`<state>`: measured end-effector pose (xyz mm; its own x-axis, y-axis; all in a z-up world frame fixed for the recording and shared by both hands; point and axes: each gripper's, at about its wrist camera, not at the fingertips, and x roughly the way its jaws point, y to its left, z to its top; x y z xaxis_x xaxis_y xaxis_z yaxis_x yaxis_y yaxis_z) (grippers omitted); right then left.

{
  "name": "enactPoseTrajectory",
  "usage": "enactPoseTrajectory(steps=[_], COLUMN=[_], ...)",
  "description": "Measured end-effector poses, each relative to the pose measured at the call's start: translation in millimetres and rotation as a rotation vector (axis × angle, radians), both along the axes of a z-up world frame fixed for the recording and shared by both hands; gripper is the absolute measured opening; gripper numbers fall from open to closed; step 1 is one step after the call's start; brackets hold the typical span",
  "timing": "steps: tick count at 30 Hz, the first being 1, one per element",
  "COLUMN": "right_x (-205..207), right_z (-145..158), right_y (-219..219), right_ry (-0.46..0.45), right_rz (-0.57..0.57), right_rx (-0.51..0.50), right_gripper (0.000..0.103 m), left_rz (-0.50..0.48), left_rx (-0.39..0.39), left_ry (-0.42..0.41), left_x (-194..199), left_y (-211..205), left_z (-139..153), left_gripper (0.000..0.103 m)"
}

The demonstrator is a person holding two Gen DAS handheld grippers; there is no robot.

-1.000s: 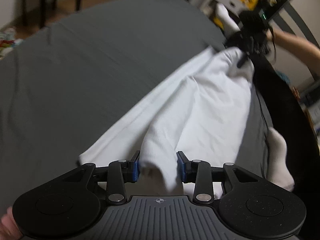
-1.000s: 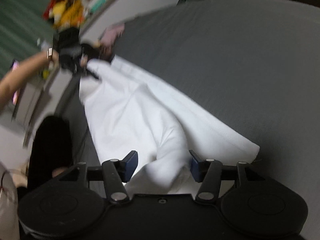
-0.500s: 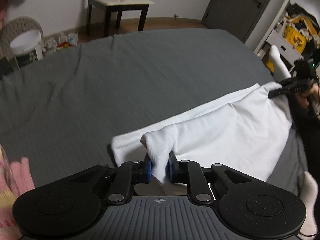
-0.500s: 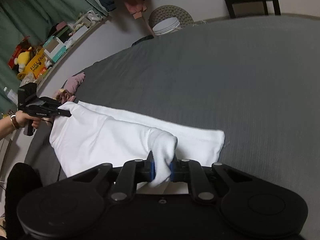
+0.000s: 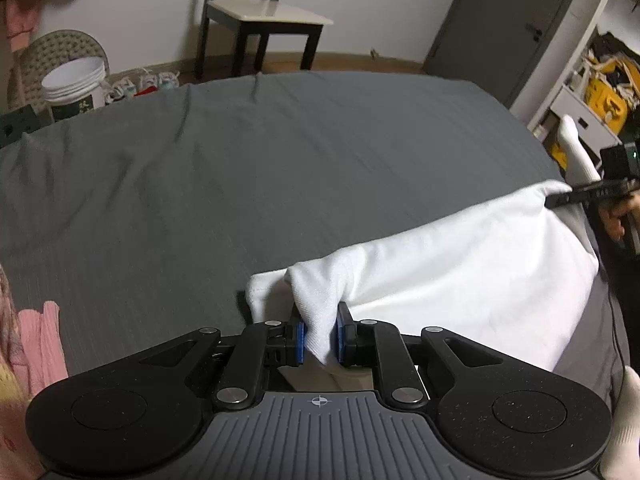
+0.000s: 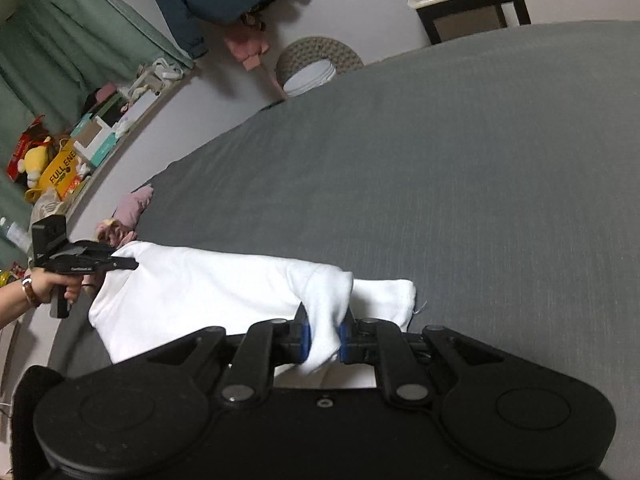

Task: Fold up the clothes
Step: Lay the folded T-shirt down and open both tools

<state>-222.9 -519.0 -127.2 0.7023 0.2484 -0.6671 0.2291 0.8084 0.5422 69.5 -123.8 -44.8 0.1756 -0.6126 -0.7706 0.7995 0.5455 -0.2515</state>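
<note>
A white garment is stretched in the air between my two grippers, over the grey bed. In the left wrist view, my left gripper is shut on a bunched corner of it. The right gripper shows at the far right, pinching the opposite corner. In the right wrist view, my right gripper is shut on a fold of the white garment. The left gripper holds the far end, with a hand on its grip. A lower layer of cloth hangs behind each pinch.
Pink clothes lie at the bed's left edge and another pink pile near its corner. A chair and a white bucket stand beyond the bed. Shelves with boxes line the wall. A socked foot rests on the right.
Both grippers went from open around the fabric to shut on it. They have since pulled apart and risen, drawing the garment taut above the bed.
</note>
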Motion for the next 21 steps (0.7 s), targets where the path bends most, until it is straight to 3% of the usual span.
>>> enactPoseTrajectory(steps=[3,5,7,11,13,15,17,19,21], right_x=[4,5,0,-20,-33,-46,-54,-54,-51], right_z=[-6,-5,2,18,27,33,36,34,26], right_y=[-2,-3,-2,3,13,25,42,57,66], right_ry=[0.027,0.031,0.025,0.009,0.015,0.002,-0.027,-0.034,-0.035], right_rz=[-0.028,-0.055,-0.085,-0.133,-0.188,-0.236,-0.268,-0.305,-0.338], right_rx=[0.029,0.042,0.037,-0.015,-0.062,-0.079,-0.087,-0.119,-0.138], right_gripper=[0.014,0.02,0.031,0.041,0.054,0.054,0.054,0.054,0.048], left_rz=[0.029,0.037,0.047,0.082,0.12,0.153,0.178,0.217,0.256], left_rx=[-0.009,0.001,0.028,0.04,0.044,0.036,-0.045,-0.114,-0.119], left_ry=[0.031,0.026,-0.009,-0.06,-0.099,-0.133,-0.089,-0.061,-0.083], left_x=[3,2,0,-8,-20,-34,-50,-68,-82], left_y=[2,2,4,18,27,36,49,60,58], left_z=[-4,-2,5,25,37,48,52,49,39], left_gripper=[0.016,0.023,0.032,0.043,0.054,0.055,0.055,0.055,0.054])
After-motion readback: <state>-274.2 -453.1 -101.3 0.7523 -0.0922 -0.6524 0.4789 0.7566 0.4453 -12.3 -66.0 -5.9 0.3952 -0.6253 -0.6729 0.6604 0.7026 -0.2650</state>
